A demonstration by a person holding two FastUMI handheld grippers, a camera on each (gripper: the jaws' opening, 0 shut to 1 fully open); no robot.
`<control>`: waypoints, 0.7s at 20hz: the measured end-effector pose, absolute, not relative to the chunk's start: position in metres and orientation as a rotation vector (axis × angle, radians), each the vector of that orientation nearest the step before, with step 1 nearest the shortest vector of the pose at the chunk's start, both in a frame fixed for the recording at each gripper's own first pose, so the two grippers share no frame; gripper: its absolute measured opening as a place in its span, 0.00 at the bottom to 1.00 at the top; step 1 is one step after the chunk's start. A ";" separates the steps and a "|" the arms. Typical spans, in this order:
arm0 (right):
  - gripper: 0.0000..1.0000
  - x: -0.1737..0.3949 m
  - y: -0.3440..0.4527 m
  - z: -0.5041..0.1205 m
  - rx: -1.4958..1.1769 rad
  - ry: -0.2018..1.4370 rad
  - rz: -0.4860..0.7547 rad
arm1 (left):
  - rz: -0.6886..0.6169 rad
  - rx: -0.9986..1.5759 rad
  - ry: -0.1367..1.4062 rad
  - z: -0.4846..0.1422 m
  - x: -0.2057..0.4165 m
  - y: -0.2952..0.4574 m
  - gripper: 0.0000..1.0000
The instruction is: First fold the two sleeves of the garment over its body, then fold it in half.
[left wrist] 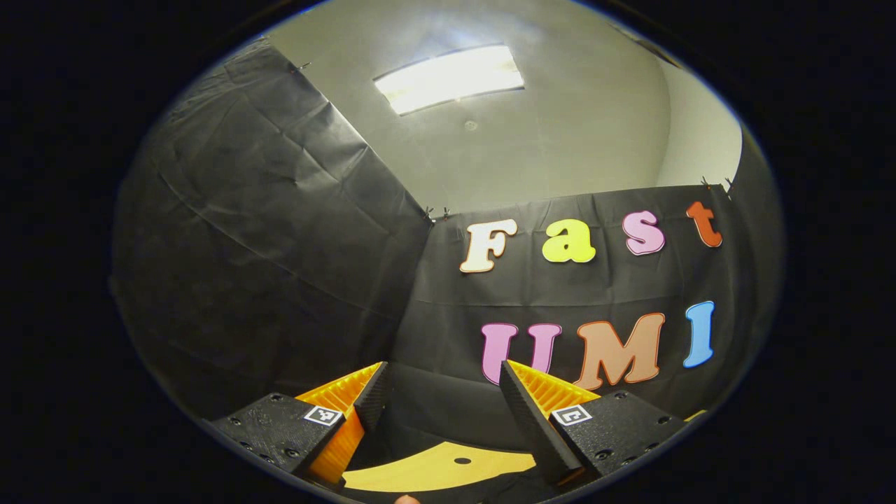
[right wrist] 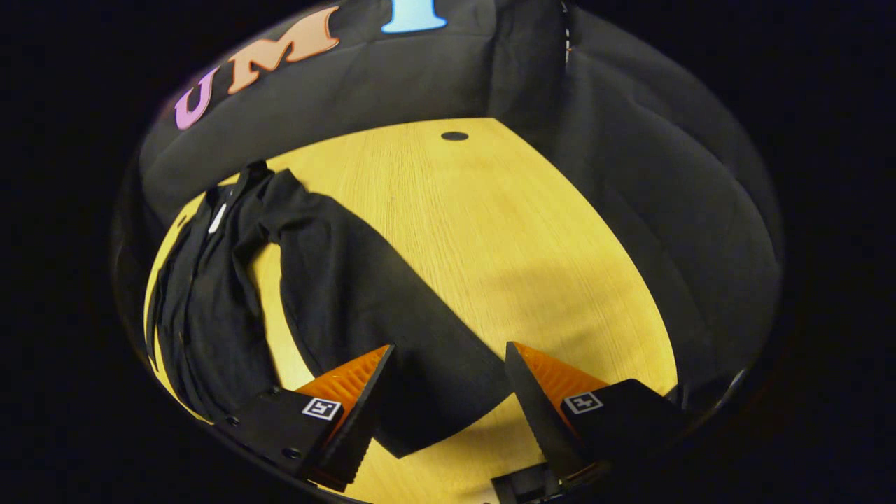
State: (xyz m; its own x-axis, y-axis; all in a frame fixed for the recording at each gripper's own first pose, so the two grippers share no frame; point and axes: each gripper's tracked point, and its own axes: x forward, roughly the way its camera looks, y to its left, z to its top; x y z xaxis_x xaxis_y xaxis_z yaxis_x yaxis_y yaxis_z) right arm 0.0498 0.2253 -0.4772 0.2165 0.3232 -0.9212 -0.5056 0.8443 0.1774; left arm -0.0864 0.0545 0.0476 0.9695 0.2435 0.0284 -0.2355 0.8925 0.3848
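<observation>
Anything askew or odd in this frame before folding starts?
Nothing damaged. The black garment lies bunched near the table's edge, one sleeve stretched out flat between the open right gripper. The left gripper, also open, points up toward the wall.

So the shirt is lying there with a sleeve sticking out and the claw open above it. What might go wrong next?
The right claw hangs open over the end of the sleeve, nothing gripped yet. It might pinch only a thin bit of cloth, which slips free mid-fold. The shirt lies near the table edge on that side, so a tug could drag it off. The left claw points up at the wall, so it isn't pinning the shirt down.
</observation>
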 end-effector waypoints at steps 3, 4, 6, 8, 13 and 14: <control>0.96 0.047 0.225 -0.480 -0.193 1.253 0.620 | 0.248 0.395 0.053 0.038 -0.088 0.054 0.92; 0.95 0.048 0.224 -0.483 -0.184 1.257 0.620 | 0.249 0.396 0.057 0.036 -0.087 0.054 0.92; 0.92 0.049 0.226 -0.481 -0.184 1.254 0.629 | 0.252 0.393 0.058 0.031 -0.087 0.053 0.92; 0.77 0.052 0.224 -0.481 -0.189 1.256 0.644 | 0.254 0.382 0.068 0.026 -0.086 0.053 0.92; 0.19 0.047 0.238 -0.478 -0.209 1.271 0.708 | 0.281 0.368 0.105 0.018 -0.094 0.057 0.92; 0.14 0.048 0.238 -0.477 -0.220 1.262 0.727 | 0.286 0.372 0.109 0.019 -0.097 0.057 0.92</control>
